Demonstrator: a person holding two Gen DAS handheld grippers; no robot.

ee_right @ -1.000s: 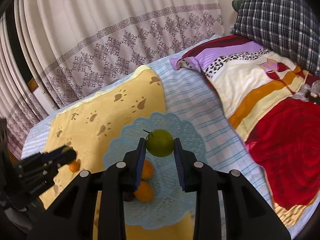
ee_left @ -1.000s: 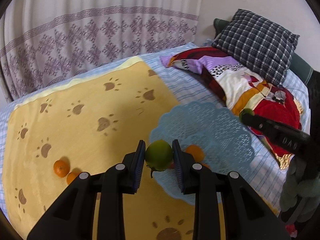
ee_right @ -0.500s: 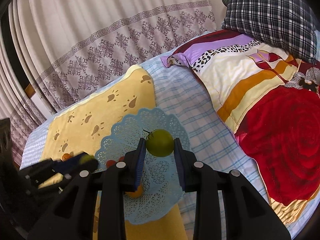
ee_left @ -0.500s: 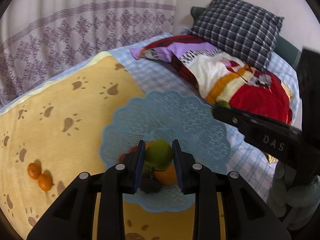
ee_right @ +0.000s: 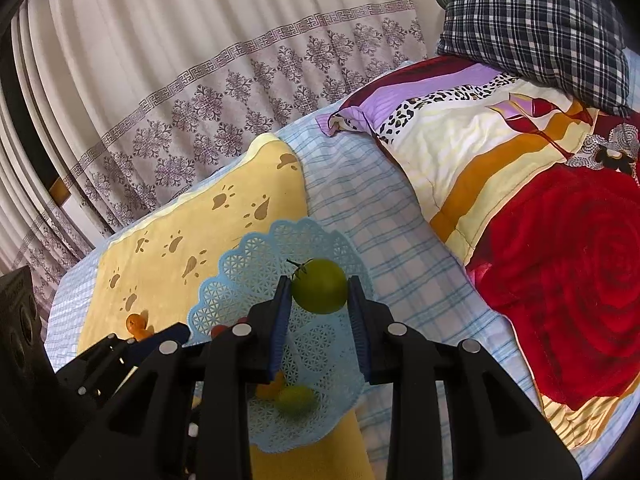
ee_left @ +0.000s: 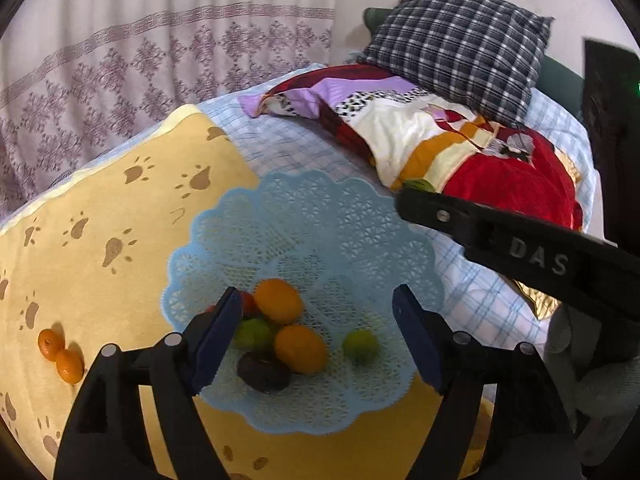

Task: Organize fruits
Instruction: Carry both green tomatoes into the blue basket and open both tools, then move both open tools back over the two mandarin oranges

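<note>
Beside basket (ee_left: pixel 224 232), 2 oranges (ee_left: pixel 60 356), right tool (ee_right: pixel 318 308) gripping green fruit (ee_right: pixel 319 286)

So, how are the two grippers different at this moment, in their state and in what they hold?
The left gripper stands wide open and holds nothing, while the right gripper is shut on a green fruit. The left one hangs low over the fruits in the blue lace basket; the right one holds its fruit higher above the same basket. Both are black with blue pads.

Both wrist cams look down along their claws at the bed, sharing the blue basket (ee_left: pixel 304 216) (ee_right: pixel 256 256); left sits closer.
</note>
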